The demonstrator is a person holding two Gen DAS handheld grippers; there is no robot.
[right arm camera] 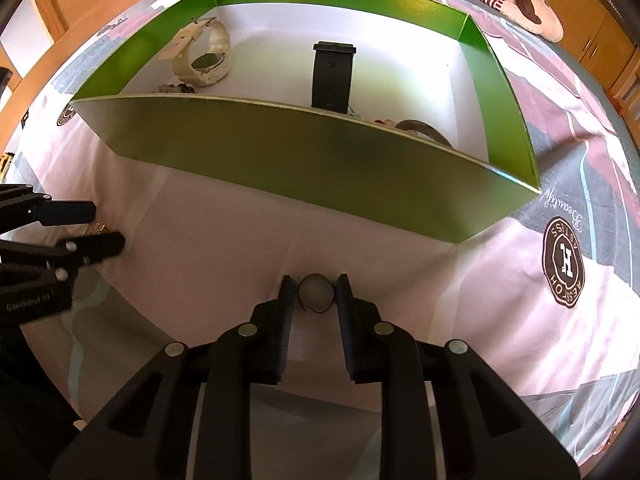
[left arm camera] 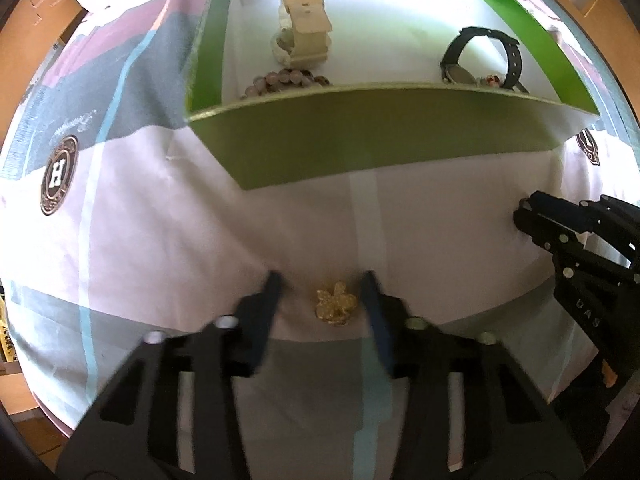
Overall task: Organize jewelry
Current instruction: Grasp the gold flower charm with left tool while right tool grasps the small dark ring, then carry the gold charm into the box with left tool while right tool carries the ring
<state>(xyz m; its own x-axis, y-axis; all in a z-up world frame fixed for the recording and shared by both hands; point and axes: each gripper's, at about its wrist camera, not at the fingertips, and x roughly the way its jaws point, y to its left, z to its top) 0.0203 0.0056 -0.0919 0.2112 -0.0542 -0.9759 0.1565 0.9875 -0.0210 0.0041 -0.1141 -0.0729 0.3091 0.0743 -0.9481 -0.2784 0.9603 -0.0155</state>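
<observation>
- Two claws point down at a patterned bedsheet [left arm camera: 168,220], in front of an open green cardboard box with a white floor [left arm camera: 360,136].
- The left claw [left arm camera: 322,300] stands partly open astride a small gold crumpled trinket [left arm camera: 336,307] lying on the sheet; neither pad touches it. To grip well, centre it and close gently, low against the fabric.
- The right claw [right arm camera: 314,298] is closed on a small round pale ring-like piece [right arm camera: 316,295], pads pressing its sides.
- The left view shows the gold trinket plainly; the right view nearly hides it behind the left claw.
- Only the right view shows the pale piece. Both views show a cream watch [right arm camera: 202,58] and a black watch [right arm camera: 332,76] already inside the box.
</observation>
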